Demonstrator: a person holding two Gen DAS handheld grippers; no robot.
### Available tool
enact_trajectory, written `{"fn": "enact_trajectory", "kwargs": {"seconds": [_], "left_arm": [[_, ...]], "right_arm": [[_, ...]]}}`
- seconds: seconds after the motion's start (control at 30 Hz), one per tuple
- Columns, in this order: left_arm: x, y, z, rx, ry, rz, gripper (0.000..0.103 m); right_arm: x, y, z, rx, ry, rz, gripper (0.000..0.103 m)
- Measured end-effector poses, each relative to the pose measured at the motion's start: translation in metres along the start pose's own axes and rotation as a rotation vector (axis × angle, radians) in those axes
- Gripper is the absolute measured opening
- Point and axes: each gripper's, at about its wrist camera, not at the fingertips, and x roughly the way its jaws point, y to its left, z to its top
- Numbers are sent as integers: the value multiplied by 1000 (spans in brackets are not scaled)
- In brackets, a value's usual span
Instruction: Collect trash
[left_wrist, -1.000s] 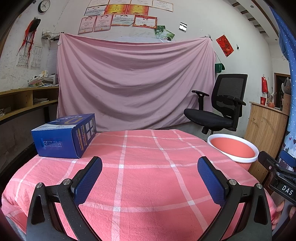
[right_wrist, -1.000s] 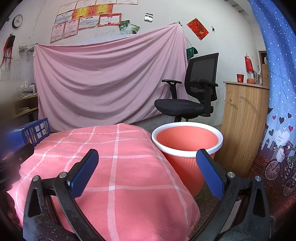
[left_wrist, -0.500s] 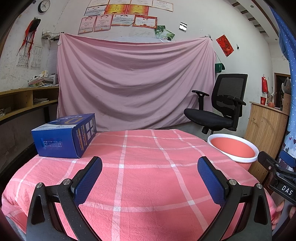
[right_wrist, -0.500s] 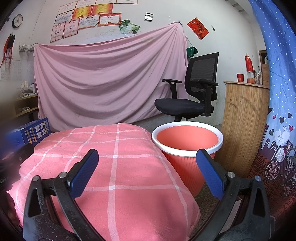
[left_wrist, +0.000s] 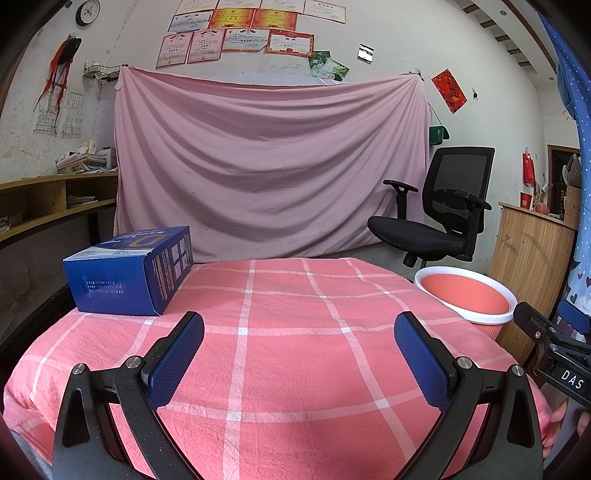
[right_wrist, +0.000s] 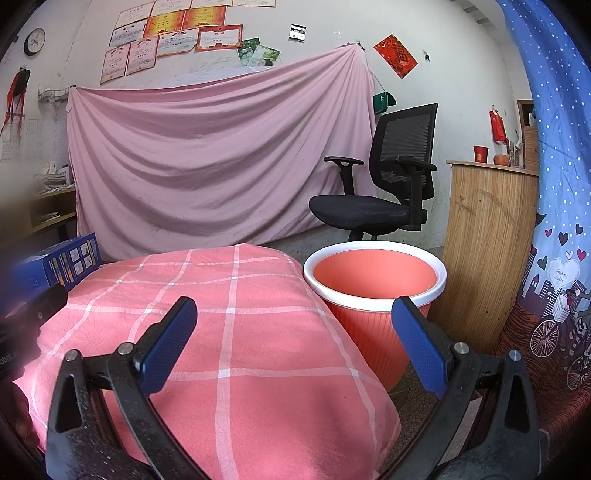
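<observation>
Nothing has moved since a second ago; both grippers hang just where they were. The left gripper has its two blue fingers spread wide with nothing between them. The right gripper is spread wide too, and it holds nothing.

The blue box looks like the trash to pick up. It lies flat on the far left part of the table, which has a pink checked cloth over it. The box is well apart from both grippers. The orange bucket with a white rim stands on the floor just beside the right edge of the table. It looks empty, though I cannot see all the way to its bottom.

I think the job is only starting. To do it well, the left gripper should go forward and to the left, toward the box. The box is wide, so the fingers should close across its narrow side, and I am not sure they open far enough for that. A soft squeeze is best, since thin card can bend. Then the box goes over to the bucket.

Both grippers sit low near the front edge of the table and point across it at the pink sheet on the wall. The left one faces the middle of the table. The right one faces the table's right edge and the bucket.
</observation>
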Motion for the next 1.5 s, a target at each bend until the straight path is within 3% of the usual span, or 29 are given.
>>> {"fn": "enact_trajectory", "kwargs": {"seconds": [1.5], "left_arm": [[0,0,0,0,1,1,101]], "right_arm": [[3,0,-1,1,10,4,103]]}}
